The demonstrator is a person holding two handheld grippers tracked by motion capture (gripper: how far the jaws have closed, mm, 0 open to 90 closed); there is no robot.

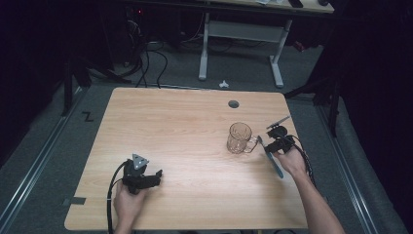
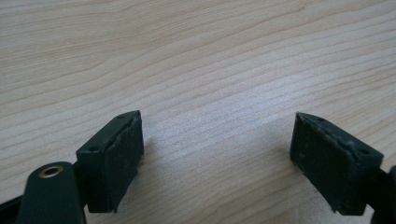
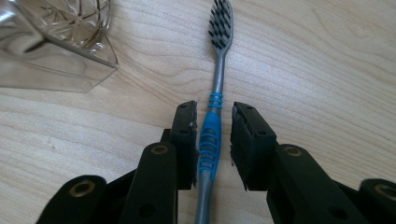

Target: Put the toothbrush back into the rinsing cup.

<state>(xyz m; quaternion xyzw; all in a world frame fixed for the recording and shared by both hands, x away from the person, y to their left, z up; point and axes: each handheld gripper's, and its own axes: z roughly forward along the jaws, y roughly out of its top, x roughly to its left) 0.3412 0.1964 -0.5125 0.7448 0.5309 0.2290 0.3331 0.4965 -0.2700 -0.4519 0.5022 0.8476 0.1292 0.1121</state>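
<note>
The right gripper (image 3: pixel 212 135) is straddling the toothbrush (image 3: pixel 209 140), which is lying flat on the tabletop (image 3: pixel 327 70) between its fingers, not yet clamped. Lifting it toward the mug (image 1: pixel 239 138) remains. The left gripper (image 2: pixel 217 154) is idling, fingers wide apart.

Table (image 1: pixel 185 126): you see pale, matt wood grain.
Mug (image 1: pixel 239 138): your clear, glossy cut glass.
Toothbrush (image 3: pixel 210 135): grey plastic, blue ribbed rubbery grip.
Pads (image 2: pixel 122 163): your matt, rough black.
</note>
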